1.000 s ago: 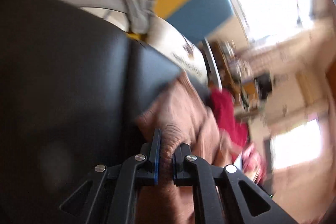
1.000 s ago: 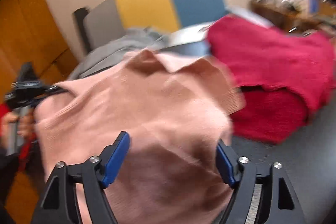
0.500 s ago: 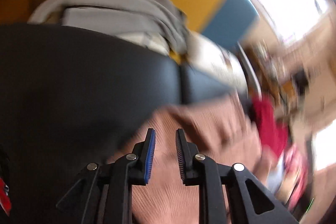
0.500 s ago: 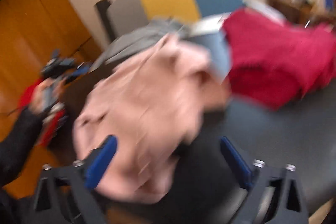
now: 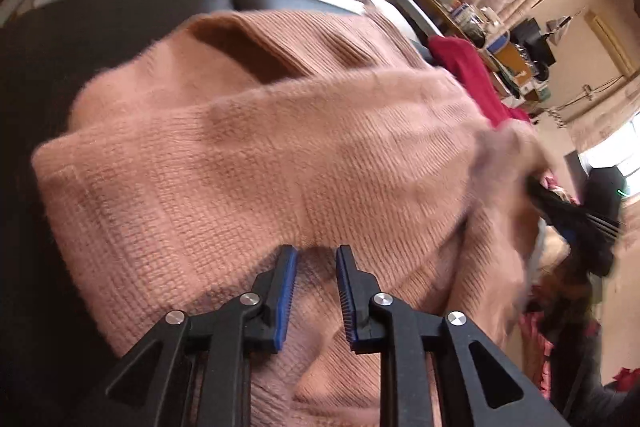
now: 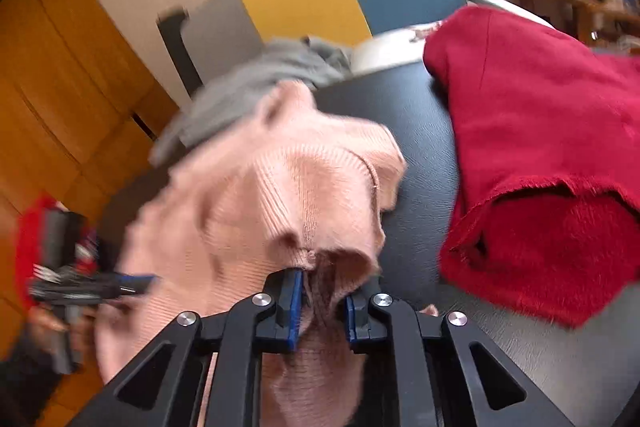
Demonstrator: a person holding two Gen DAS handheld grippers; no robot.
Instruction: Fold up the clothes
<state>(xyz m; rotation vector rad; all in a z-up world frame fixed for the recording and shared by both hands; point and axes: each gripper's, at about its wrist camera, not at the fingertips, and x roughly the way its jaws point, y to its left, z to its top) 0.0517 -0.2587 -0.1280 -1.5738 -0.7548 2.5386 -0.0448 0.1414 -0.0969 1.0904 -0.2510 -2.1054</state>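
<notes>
The pink knit sweater (image 5: 248, 163) is soft and ribbed, bunched into loose folds with its collar turned up, and lies on the dark leather seat (image 6: 420, 131) directly ahead of both tongs.

I count three garments: the pink one, a red sweater (image 6: 540, 155) heaped to the right of the right-hand tongs, and a grey garment (image 6: 256, 83) rumpled beyond the pink one, at the seat's far edge. There are two tongs, one in each of the person's hands.

The right gripper (image 6: 322, 293) has just snapped closed, and a gathered wad of pink knit is pinched between its blue pads. The left gripper (image 5: 316, 293) stands with a narrow gap between its fingers, poised over the sweater's folded edge; fabric lies under and beyond the tips, but the pads do not press on it.
</notes>
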